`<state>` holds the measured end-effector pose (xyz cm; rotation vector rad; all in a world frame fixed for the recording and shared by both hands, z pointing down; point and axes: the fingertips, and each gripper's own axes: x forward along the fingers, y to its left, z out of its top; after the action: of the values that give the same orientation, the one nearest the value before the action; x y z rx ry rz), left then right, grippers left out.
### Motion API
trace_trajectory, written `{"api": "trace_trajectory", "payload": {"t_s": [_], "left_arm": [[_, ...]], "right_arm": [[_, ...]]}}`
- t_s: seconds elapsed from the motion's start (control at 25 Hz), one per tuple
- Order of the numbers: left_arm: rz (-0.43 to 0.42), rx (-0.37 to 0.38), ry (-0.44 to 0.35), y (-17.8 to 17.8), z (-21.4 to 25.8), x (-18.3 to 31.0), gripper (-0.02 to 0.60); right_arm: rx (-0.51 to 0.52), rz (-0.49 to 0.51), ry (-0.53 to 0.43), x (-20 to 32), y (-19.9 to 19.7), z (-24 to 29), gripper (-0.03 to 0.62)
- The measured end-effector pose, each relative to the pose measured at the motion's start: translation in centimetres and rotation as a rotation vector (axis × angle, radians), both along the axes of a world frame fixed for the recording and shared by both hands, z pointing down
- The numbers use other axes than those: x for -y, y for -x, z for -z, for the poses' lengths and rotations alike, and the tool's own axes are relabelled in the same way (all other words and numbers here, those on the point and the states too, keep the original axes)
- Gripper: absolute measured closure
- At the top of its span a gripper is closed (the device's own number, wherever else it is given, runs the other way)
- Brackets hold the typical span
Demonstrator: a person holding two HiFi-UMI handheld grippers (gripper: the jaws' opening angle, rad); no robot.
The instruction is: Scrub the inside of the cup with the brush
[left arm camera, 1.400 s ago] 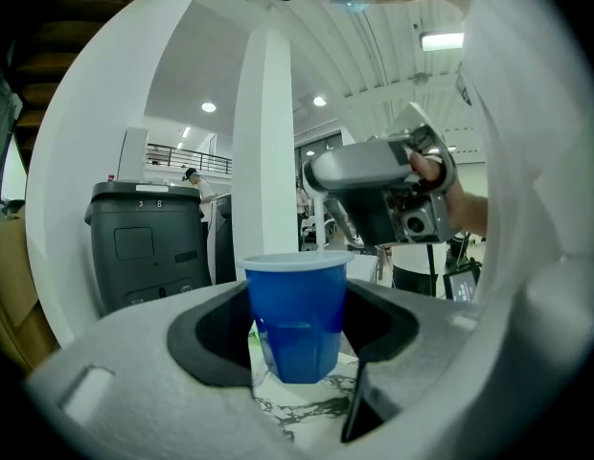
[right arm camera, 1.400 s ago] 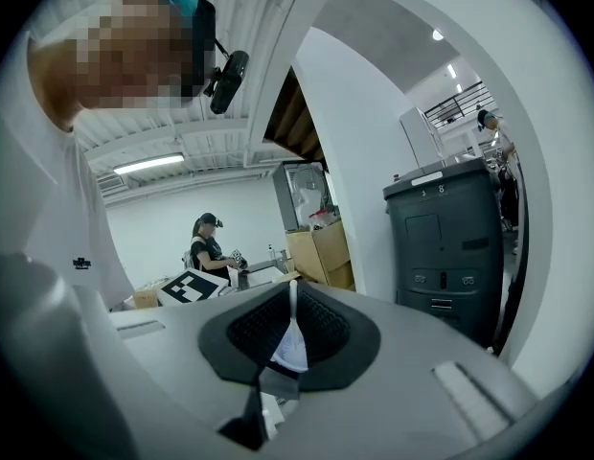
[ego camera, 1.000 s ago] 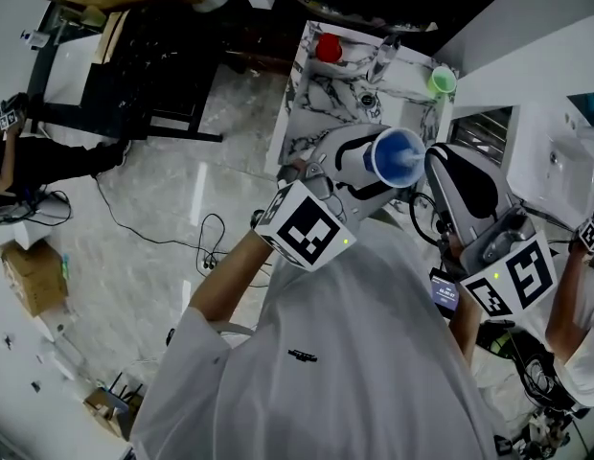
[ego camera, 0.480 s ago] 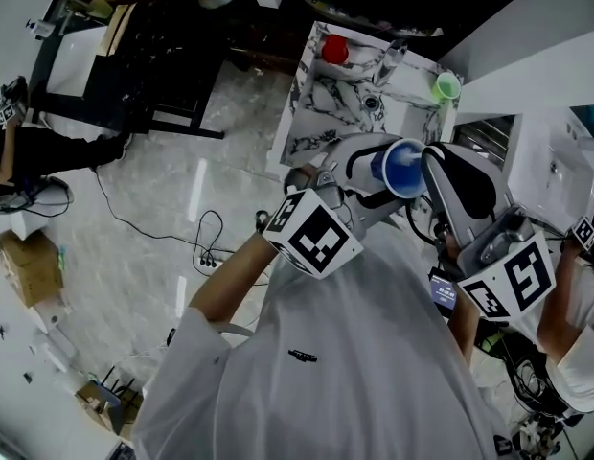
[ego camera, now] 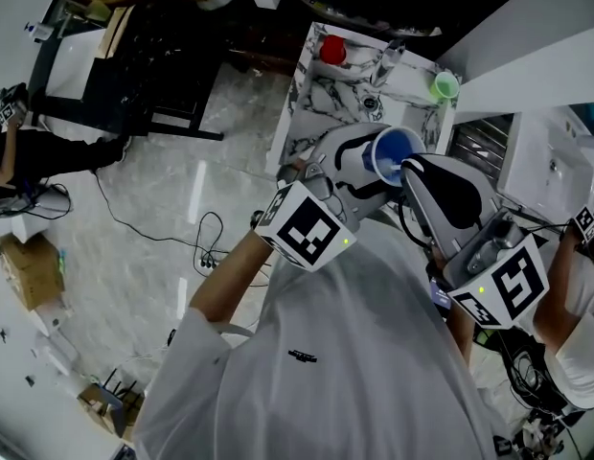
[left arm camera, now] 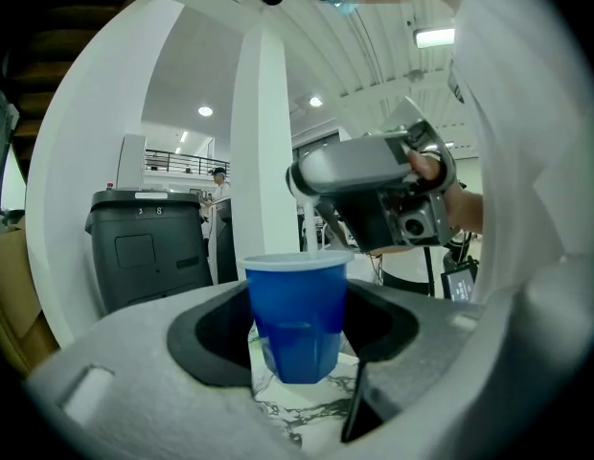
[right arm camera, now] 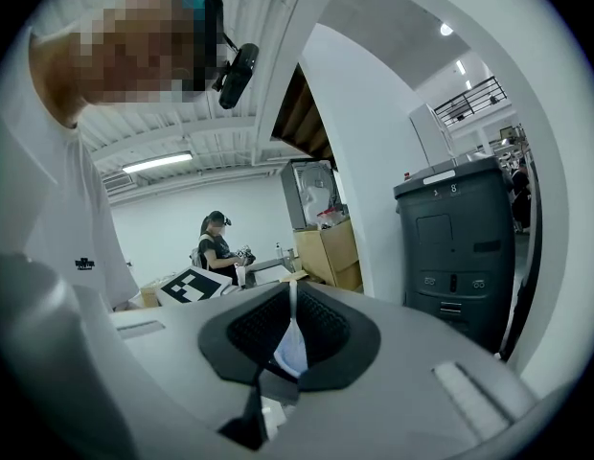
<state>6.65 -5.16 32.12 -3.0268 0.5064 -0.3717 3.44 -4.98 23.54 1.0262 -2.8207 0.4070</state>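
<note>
We are pinching the blue cup [left arm camera: 297, 319] between left gripper [ego camera: 367, 168] fingers; right gripper [ego camera: 414, 172] fingers are clamping the brush [right arm camera: 290, 338] over its mouth.

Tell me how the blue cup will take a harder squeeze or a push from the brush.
The blue cup looks thin-walled plastic, so it probably flexes under a tighter squeeze from the left hand-held gripper. Held in the air and seemingly light, it could twist in the jaws when the brush pushes. Its smooth, tapered wall may slip.
</note>
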Motion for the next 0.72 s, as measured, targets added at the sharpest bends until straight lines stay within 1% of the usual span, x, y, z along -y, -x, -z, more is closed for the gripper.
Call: {"api": "trace_trajectory", "payload": {"t_s": [0.12, 0.36, 0.48, 0.72], "left_arm": [[0.004, 0.003, -0.003, 0.3, 0.0, 0.2, 0.307], [-0.014, 0.009, 0.0, 0.1, -0.2, -0.5, 0.307], [-0.025, 0.01, -0.001, -0.1, -0.2, -1.2, 0.307], [-0.048, 0.008, 0.001, -0.3, 0.0, -2.3, 0.307]], "right_arm": [[-0.009, -0.016, 0.005, -0.1, -0.6, -0.1, 0.568], [-0.042, -0.07, 0.016, -0.2, -2.2, -0.8, 0.569], [-0.04, -0.098, 0.017, -0.1, -3.2, -1.0, 0.568], [-0.057, -0.105, -0.001, 0.0, -2.6, -1.1, 0.568]]}}
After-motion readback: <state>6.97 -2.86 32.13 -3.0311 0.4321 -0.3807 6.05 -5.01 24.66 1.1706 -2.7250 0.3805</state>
